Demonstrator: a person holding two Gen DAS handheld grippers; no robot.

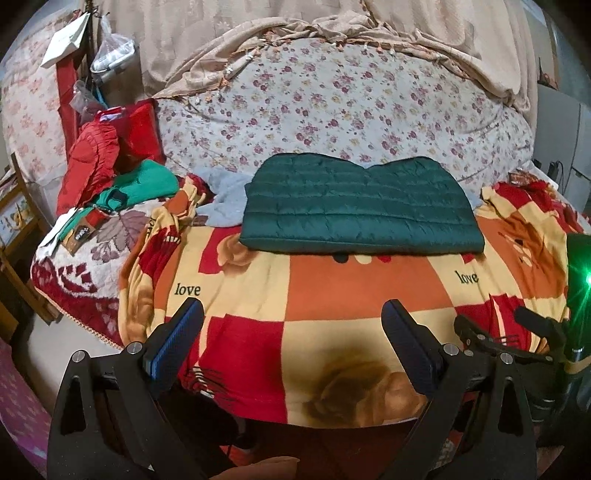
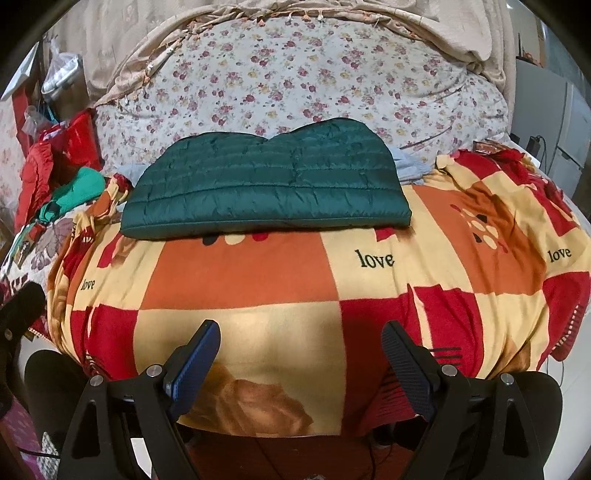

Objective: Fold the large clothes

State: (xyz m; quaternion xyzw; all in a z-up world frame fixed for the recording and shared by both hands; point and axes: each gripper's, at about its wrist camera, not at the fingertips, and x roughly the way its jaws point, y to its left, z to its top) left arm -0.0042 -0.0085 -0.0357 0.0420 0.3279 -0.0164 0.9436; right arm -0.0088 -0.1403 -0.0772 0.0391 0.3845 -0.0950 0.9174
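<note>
1. Both of my claws stand wide apart and grip nothing: the left claw (image 1: pixel 291 314) and the right claw (image 2: pixel 301 332) each hover over the near edge of the bed, fingers spread with only blanket showing between them.

2. Folded into a flat, wide rectangle, the dark green quilted jacket (image 1: pixel 360 206) lies in the middle of the bed, well ahead of both claws. I judge it finished, or close to it (the edges look squared and nothing trails out), which would explain why I hold off from it with empty claws.

3. It rests on the checked blanket (image 2: pixel 236 273), orange, red and cream, printed with the word "love". That flat, open stretch looks like the working area, so the jacket sits where both claws can reach it evenly.

4. Off to the left a heap of clothes waits: a red garment (image 1: pixel 92 162) and a teal one (image 1: pixel 147 184). I take these as the next to be folded, though I cannot say which.

5. Behind the jacket rises a bulky floral quilt (image 1: pixel 332 107), with beige cloth (image 1: pixel 332 22) draped across the back. A white appliance (image 2: pixel 569 122) stands at the far right.
</note>
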